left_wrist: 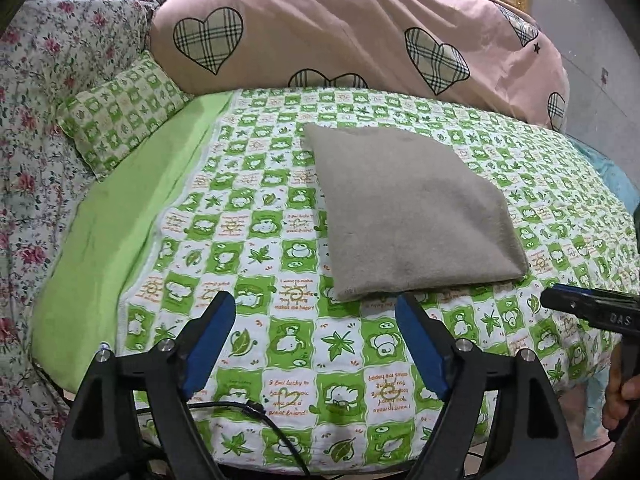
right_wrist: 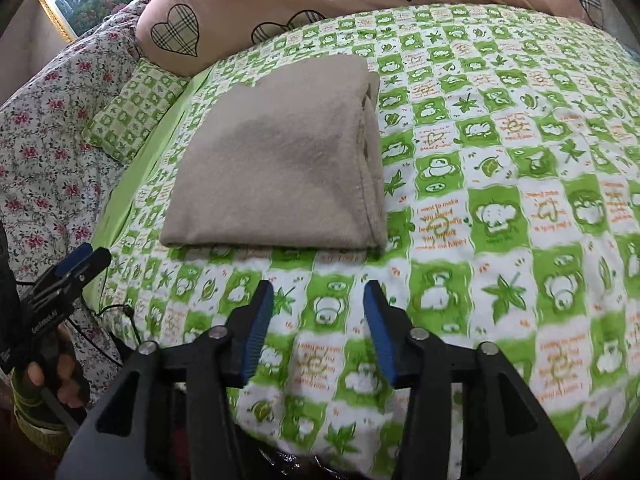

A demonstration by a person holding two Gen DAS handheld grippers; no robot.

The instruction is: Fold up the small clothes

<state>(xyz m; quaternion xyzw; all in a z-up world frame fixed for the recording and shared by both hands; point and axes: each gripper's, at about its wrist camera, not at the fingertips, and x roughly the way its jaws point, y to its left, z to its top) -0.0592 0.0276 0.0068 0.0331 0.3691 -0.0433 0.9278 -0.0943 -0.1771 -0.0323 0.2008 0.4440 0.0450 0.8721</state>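
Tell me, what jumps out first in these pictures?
A folded grey-brown cloth lies in the middle of a loud green-and-white cartoon bedsheet. Behind it bulges a pink quilt with plaid hearts. In the foreground, the left gripper and the right gripper stand open, holding nothing.

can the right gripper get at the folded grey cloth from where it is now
Probably yes. The right gripper is open and empty, and only bare green checked bedsheet lies between its fingers and the near edge of the folded grey cloth.

Bright even light, fisheye-bent edges, slight blur
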